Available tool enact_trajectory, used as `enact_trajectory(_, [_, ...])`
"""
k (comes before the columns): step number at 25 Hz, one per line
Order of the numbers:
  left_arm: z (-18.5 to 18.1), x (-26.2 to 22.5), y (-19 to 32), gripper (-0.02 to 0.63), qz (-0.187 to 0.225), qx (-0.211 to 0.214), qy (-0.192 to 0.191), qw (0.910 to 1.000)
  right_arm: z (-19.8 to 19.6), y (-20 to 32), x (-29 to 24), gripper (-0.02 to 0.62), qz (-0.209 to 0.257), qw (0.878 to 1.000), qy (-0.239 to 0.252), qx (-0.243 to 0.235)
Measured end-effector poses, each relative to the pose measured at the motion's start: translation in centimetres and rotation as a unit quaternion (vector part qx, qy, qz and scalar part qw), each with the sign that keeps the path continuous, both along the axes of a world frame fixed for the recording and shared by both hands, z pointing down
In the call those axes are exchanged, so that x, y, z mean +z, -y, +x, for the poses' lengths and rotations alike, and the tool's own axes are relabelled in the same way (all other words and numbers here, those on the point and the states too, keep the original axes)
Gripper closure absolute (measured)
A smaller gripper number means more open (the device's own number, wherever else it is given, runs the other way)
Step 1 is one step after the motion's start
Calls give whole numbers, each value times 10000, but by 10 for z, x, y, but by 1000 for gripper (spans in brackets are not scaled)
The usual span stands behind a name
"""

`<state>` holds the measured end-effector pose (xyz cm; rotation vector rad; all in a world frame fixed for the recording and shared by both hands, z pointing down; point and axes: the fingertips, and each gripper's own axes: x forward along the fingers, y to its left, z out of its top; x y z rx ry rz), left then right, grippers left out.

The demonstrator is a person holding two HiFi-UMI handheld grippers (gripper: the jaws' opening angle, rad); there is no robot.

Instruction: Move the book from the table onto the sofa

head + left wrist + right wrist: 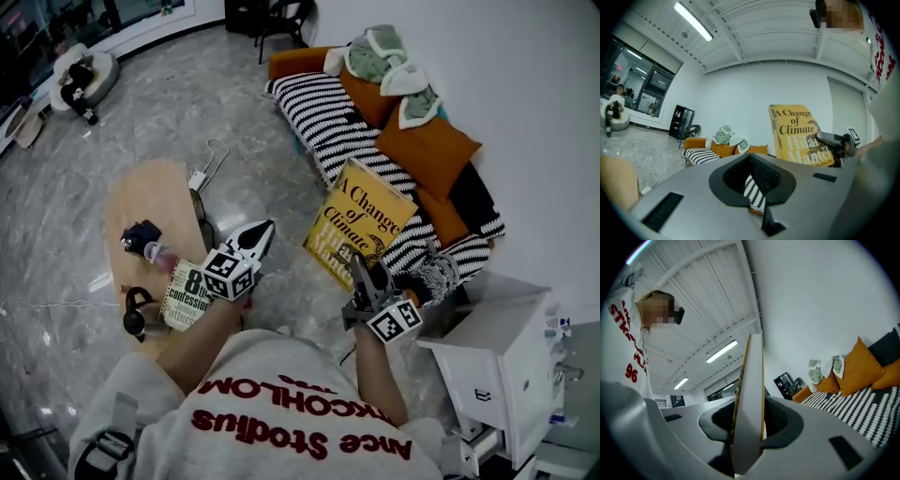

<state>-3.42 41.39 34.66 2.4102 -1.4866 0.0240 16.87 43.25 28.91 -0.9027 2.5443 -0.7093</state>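
A yellow book titled "A Change of Climate" (362,221) is held upright in the air between the table and the sofa, with my right gripper (363,269) shut on its lower edge. In the right gripper view the book's page edge (750,399) stands between the jaws. The black-and-white striped sofa (323,117) with orange cushions (427,145) lies just beyond the book. My left gripper (261,232) is shut and holds nothing; it hovers off the right edge of the wooden table (150,192). From the left gripper view I see the book (797,133) to the right.
On the table lie a second book (185,295), a dark blue object (141,234) and black headphones (136,314). A wire hanger (211,164) lies on the marble floor. A white cabinet (497,347) stands at the right, close to the sofa's near end.
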Motion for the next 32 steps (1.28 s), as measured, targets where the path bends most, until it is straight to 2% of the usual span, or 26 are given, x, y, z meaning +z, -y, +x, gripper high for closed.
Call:
enact_trajectory(11, [-5,9,11,589,142,256,-74,9995,-1,0,0,434,142,9991,-55,389])
enact_trajectory(25, [-8,26,25,589,315,253,-185,9990,1,6,10,434,343,9986,-32,403])
enact_trajectory(32, [-13,7,97,589,277,304,-165,9990,-2,75,-7,434,264,9987,74,441])
